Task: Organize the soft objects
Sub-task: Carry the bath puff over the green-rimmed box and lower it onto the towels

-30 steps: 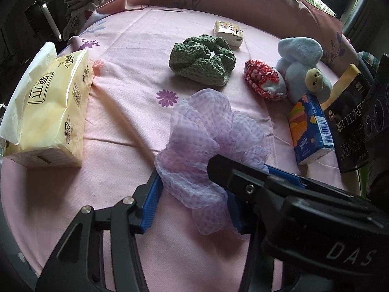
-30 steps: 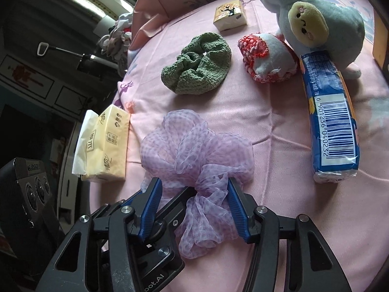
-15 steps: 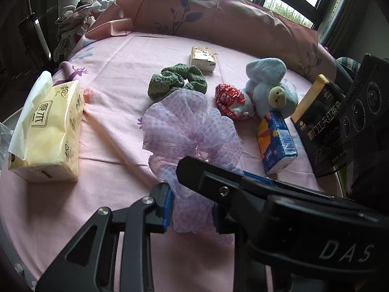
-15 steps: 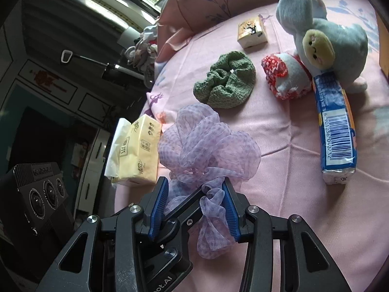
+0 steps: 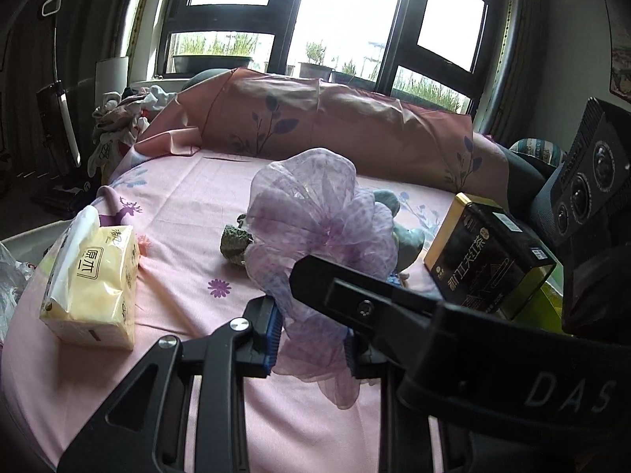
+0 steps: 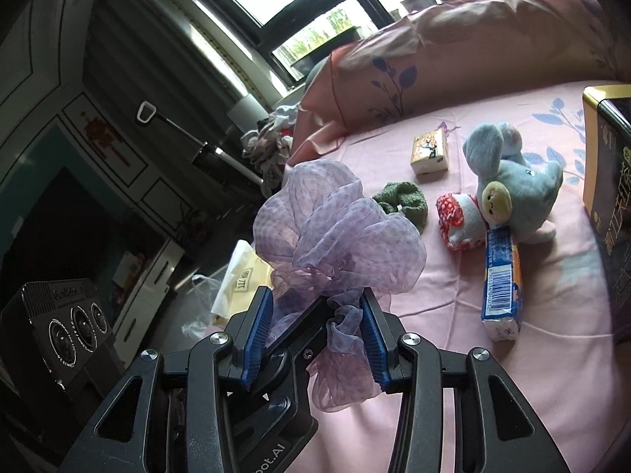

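Right wrist view: lilac organza scrunchie [image 6: 335, 236] lifted clear of pink bedsheet [image 6: 552, 354], pinched between both claws; right gripper [image 6: 315, 339] and left gripper [image 5: 311, 339] each clamp its gathered lower folds.

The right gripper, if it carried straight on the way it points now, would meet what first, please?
The right gripper already has the purple scrunchie between its jaws; beyond that, probably the green scrunchie, though depth is unclear.

Probably a home bedroom: pink floral bedsheet [image 5: 189, 205], matching pillow [image 5: 315, 118], big window [image 5: 335, 19] behind.
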A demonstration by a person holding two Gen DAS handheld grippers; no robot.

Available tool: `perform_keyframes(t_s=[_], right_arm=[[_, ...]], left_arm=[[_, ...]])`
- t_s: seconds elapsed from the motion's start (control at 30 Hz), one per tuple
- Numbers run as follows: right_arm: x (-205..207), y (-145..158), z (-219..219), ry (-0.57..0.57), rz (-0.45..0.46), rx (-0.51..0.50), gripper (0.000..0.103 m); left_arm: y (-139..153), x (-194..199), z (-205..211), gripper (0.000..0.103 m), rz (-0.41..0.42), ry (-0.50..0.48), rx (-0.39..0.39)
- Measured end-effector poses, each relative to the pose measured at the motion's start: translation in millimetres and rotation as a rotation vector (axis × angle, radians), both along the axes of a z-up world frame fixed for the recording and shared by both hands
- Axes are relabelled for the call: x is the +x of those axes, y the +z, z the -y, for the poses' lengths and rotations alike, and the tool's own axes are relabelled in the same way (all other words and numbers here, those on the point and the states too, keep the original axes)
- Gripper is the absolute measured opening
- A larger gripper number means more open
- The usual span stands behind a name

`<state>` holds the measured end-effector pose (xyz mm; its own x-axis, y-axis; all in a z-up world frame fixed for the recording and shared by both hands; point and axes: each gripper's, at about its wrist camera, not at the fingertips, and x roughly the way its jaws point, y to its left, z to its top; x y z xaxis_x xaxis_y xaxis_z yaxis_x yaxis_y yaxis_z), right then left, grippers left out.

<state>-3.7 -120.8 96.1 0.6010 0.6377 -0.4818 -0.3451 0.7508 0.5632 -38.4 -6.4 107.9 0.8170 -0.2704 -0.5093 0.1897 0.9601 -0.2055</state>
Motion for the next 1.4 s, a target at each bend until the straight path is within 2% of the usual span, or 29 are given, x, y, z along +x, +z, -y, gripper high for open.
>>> perform_keyframes(t_s=[0.1, 0.3, 0.47, 0.6, 0.7, 0.97, 1.23, 1.33, 1.4], right_arm=[[-8.6, 8.2, 0.9, -0.012, 0.049, -0.025, 0.047], [-16.0, 13.5, 1.0, -0.03, 0.079, -0.046, 0.047], [-22.9, 20.7, 7.0, -0.067, 0.099, -0.041, 0.047], [-34.8, 37.1, 14.5, -0.093, 0.161, -0.051, 0.047], [-40.1, 46.1, 24.0, -0.122, 0.182, -0.059, 0.047], [-46.1, 64.0, 84.1, -0.212, 0.184, -0.062, 0.047], [-60.3, 71.8, 167.8, -0.391, 0.169, 0.006, 0.047], [-66.8, 70.5, 196.1, -0.473, 0.169, 0.001, 0.047], [-67.7, 64.5, 215.5, -0.513, 0.146, 0.035, 0.047]], left_arm=[[4.1, -3.6, 1.6, 0.023, 0.038, 0.004, -0.009], [7.6, -9.2, 5.2, 0.023, 0.075, 0.001, -0.013], [14.3, -10.8, 9.1, 0.023, 0.071, -0.026, -0.038], [30.8, -21.7, 18.9, 0.023, 0.15, -0.065, -0.035], [39.6, -24.0, 30.2, 0.023, 0.175, -0.09, -0.033], [59.3, -18.1, 85.8, 0.023, 0.19, -0.2, -0.028], [73.8, -17.3, 167.0, 0.023, 0.199, -0.368, -0.021], [72.3, -17.3, 197.0, 0.023, 0.188, -0.434, -0.026], [68.9, -17.2, 217.1, 0.023, 0.179, -0.472, -0.018]])
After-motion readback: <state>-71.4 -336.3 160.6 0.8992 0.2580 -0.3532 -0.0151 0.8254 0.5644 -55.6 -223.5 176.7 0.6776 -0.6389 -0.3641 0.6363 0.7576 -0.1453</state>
